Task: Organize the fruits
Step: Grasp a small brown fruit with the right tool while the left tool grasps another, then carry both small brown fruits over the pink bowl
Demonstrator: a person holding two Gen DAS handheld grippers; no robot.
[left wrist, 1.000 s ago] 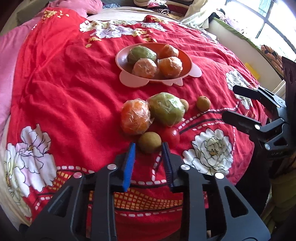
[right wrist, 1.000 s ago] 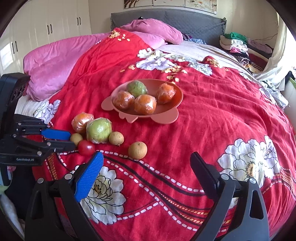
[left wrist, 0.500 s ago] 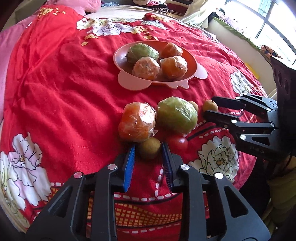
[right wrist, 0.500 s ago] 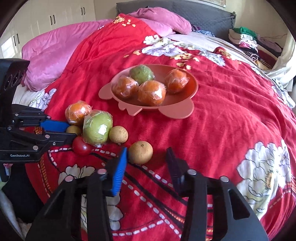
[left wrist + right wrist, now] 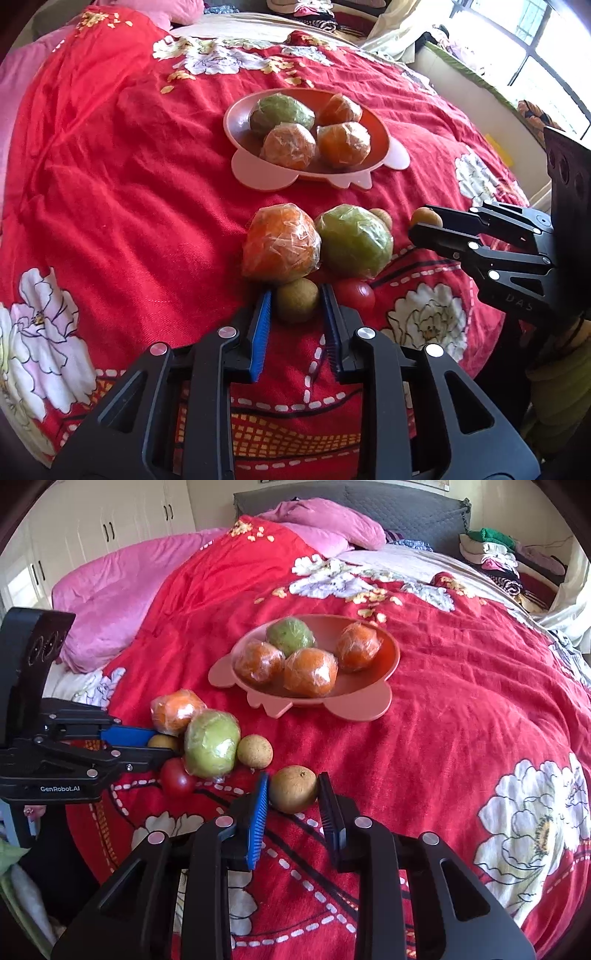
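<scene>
On the red floral bedspread my left gripper (image 5: 295, 292) is shut on a small brown fruit (image 5: 297, 304), its pads against both sides. A wrapped orange (image 5: 280, 245), a wrapped green fruit (image 5: 354, 240) and a red tomato (image 5: 356, 293) crowd around it. My right gripper (image 5: 293, 777) has its jaws closing on a larger round brown fruit (image 5: 293, 788), and the pads touch it. Another small brown fruit (image 5: 255, 751) lies just left of that. Beyond stands the pink bowl (image 5: 369, 709) with three wrapped oranges and one wrapped green fruit.
Pink pillows (image 5: 110, 602) lie at the far left of the bed. Folded clothes (image 5: 495, 554) are piled at the far right by the grey headboard. The bed's edge falls away right below both grippers. A window (image 5: 535, 44) is at the right.
The right gripper's jaws went from wide apart to closed around the round brown fruit. Both grippers came forward, and the small brown fruit now sits between the left pads.
</scene>
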